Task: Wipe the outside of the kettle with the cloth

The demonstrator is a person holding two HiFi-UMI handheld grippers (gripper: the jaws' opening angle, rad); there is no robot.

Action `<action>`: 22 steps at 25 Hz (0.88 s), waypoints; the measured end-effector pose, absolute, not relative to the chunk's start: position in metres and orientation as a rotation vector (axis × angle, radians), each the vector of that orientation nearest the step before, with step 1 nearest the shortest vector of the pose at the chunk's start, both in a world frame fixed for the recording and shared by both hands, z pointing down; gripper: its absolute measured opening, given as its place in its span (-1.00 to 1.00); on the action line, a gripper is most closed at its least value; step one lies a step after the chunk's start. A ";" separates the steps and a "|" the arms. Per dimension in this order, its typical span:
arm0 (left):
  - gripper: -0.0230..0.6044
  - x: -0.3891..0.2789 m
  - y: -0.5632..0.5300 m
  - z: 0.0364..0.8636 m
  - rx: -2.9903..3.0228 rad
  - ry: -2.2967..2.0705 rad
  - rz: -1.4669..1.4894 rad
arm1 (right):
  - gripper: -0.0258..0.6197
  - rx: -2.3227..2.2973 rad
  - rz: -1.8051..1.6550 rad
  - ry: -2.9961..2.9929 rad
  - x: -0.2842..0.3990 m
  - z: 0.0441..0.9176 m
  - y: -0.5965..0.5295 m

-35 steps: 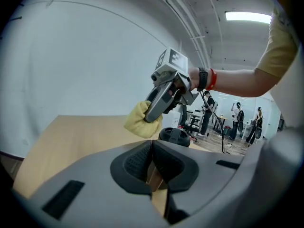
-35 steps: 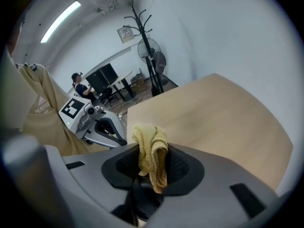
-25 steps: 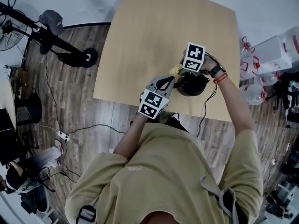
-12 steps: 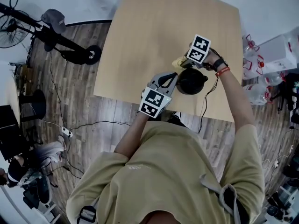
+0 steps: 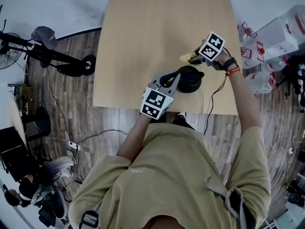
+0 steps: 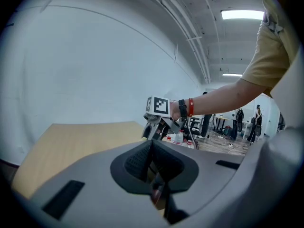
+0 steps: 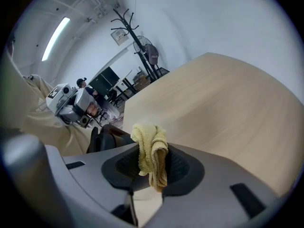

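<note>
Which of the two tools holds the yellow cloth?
The right tool: the yellow cloth is pinched in its jaws, while the left tool grips the kettle.

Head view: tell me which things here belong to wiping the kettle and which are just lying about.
In the job:
kettle
yellow cloth, pinched in the right tool
left tool, shut at the kettle's handle
table under the kettle

Lying about:
scooter with a cap on it
plastic bottles
power strip
</note>
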State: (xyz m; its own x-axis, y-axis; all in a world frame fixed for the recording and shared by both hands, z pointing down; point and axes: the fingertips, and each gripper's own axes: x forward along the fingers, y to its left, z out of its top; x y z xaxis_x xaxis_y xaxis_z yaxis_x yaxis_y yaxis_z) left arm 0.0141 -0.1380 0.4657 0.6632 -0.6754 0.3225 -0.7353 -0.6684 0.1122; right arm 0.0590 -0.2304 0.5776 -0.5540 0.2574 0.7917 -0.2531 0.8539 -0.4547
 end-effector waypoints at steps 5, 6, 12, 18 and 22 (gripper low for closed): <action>-0.85 0.029 -0.135 0.466 2.673 -1.086 0.388 | -0.52 0.087 0.716 -2.066 0.096 0.584 -0.221; -0.85 0.032 -0.135 0.466 2.679 -1.077 0.387 | -0.52 0.103 0.729 -2.069 0.103 0.585 -0.218; -0.85 0.043 -0.132 0.466 2.709 -1.031 0.390 | -0.52 0.209 0.806 -2.118 0.134 0.587 -0.196; -0.85 0.054 -0.123 0.466 2.736 -0.997 0.397 | -0.52 0.316 0.845 -2.174 0.156 0.582 -0.163; -0.85 0.058 -0.121 0.466 2.747 -0.988 0.400 | -0.52 0.374 0.859 -2.184 0.165 0.579 -0.139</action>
State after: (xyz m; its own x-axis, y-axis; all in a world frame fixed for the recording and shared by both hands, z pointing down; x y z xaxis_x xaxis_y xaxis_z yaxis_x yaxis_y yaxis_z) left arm 0.0579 -0.1208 0.4661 0.7409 -0.5929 0.3155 -0.6455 -0.7583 0.0908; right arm 0.1646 -0.1386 0.5789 -0.6787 0.0015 0.7344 -0.4991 0.7326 -0.4628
